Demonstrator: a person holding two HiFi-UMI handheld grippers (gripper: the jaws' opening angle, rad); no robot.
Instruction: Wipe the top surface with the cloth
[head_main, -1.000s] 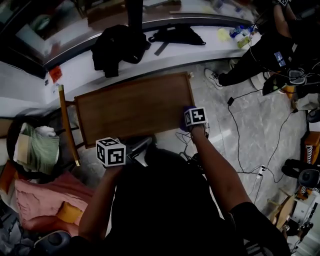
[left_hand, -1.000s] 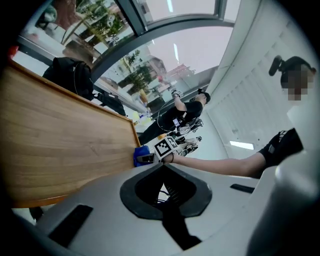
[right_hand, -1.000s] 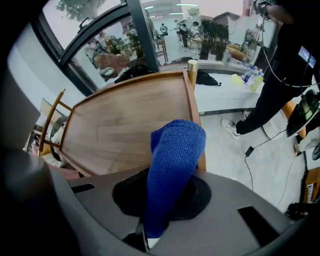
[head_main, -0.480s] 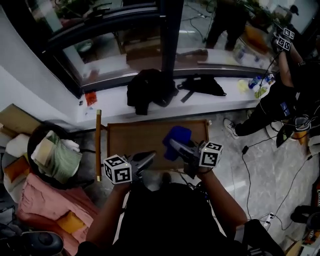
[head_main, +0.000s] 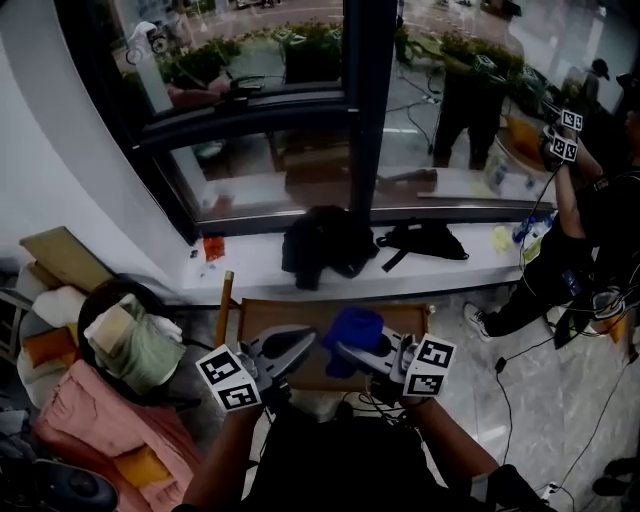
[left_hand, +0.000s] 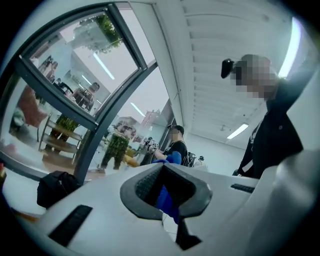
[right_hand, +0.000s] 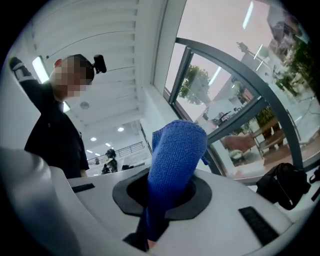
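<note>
The brown wooden table top lies below me, partly hidden behind both grippers. My right gripper is raised above it and shut on the blue cloth. In the right gripper view the cloth stands up out of the shut jaws of the right gripper, off the table. My left gripper is held beside it at the same height, jaws together with nothing in them. In the left gripper view the left gripper points upward, and a bit of the blue cloth shows past its jaws.
A black jacket and a black bag lie on the white window ledge behind the table. A basket of laundry and pink fabric sit at left. A person stands at right, with cables on the floor.
The right gripper lifted the cloth off the table's right edge and brought it up in front of me. The left gripper rose too. The head view tilted up toward the window.
</note>
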